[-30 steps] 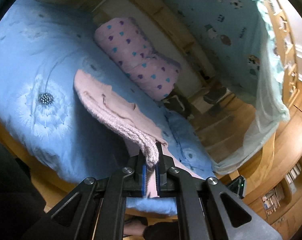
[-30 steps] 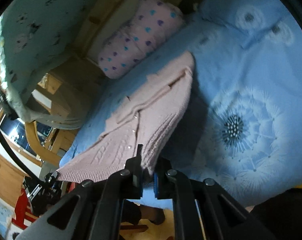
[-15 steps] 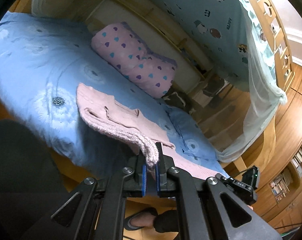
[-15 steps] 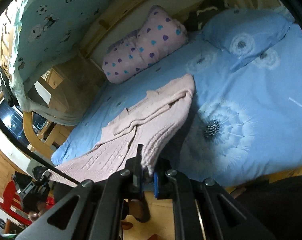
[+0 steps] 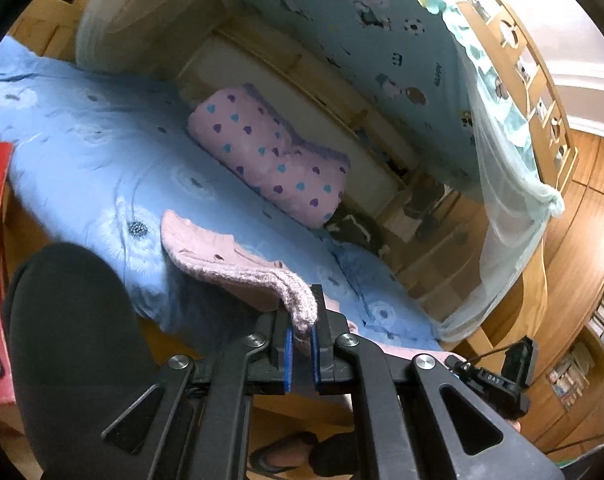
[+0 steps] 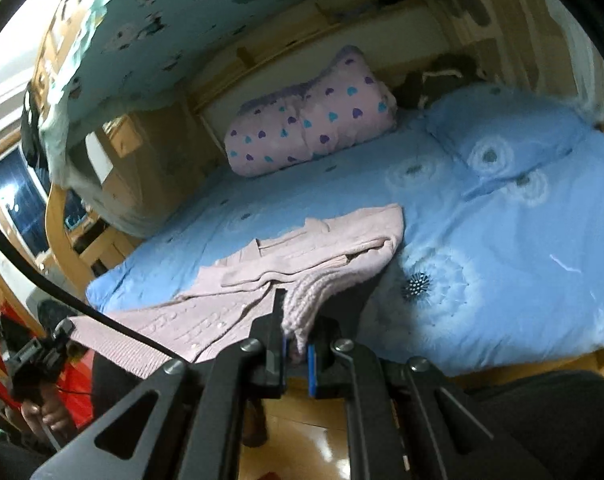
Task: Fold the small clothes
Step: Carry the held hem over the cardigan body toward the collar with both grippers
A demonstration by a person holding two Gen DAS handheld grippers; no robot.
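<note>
Both grippers pinch pink cardigan [image 6: 310, 252] over blue bed [image 6: 502, 240]; heart pillow [image 6: 310, 124] behind, perhaps untouched.

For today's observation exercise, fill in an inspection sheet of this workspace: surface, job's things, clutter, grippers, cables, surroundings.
Surface: bed with blue dandelion-print cover.
Job's things: pink knitted cardigan, far part on the bed, near edge lifted off it.
Clutter: pink heart-print pillow; blue pillow.
Grippers: left gripper and right gripper each shut on the cardigan's near edge.
Cables: black cable crossing in front of the cardigan.
Surroundings: wooden bunk frame, pale net curtain.
</note>
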